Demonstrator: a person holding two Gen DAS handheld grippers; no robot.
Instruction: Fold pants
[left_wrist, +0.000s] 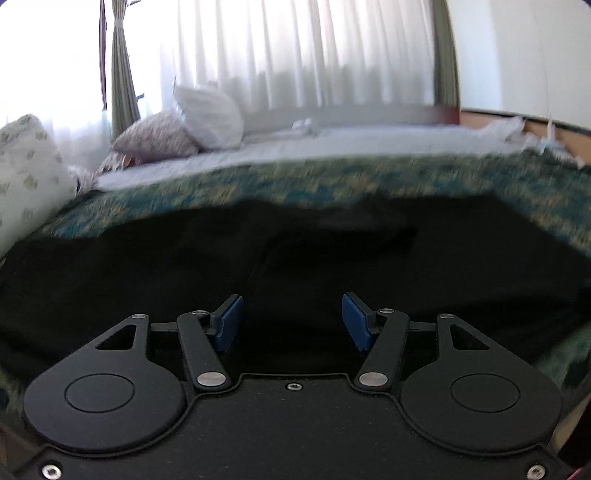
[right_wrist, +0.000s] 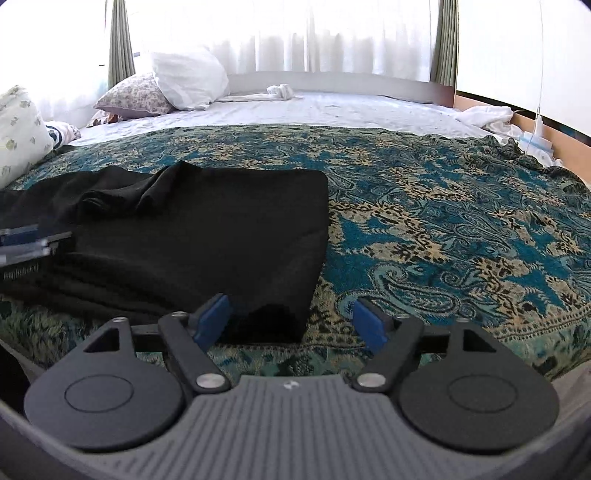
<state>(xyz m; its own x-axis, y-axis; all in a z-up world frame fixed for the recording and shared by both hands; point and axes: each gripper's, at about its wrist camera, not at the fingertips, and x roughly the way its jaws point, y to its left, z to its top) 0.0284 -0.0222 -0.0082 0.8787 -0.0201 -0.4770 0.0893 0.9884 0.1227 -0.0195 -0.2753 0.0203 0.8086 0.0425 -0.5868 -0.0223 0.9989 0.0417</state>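
Observation:
Black pants (right_wrist: 207, 229) lie partly folded on a teal paisley bedspread (right_wrist: 443, 221), with a bunched ridge of cloth along their far left. My right gripper (right_wrist: 291, 317) is open and empty, just above the pants' near right corner. My left gripper (left_wrist: 291, 317) is open and empty, low over the black pants (left_wrist: 258, 258), which fill the middle of its blurred view. The left gripper also shows at the left edge of the right wrist view (right_wrist: 29, 240), over the pants' left side.
The bedspread (left_wrist: 332, 177) covers the near half of a bed. Behind it lies a white sheet (right_wrist: 314, 110) with pillows (right_wrist: 184, 77) at the far left and a small white cloth (right_wrist: 280, 90). White cloths (right_wrist: 487, 116) lie by the wooden edge at right.

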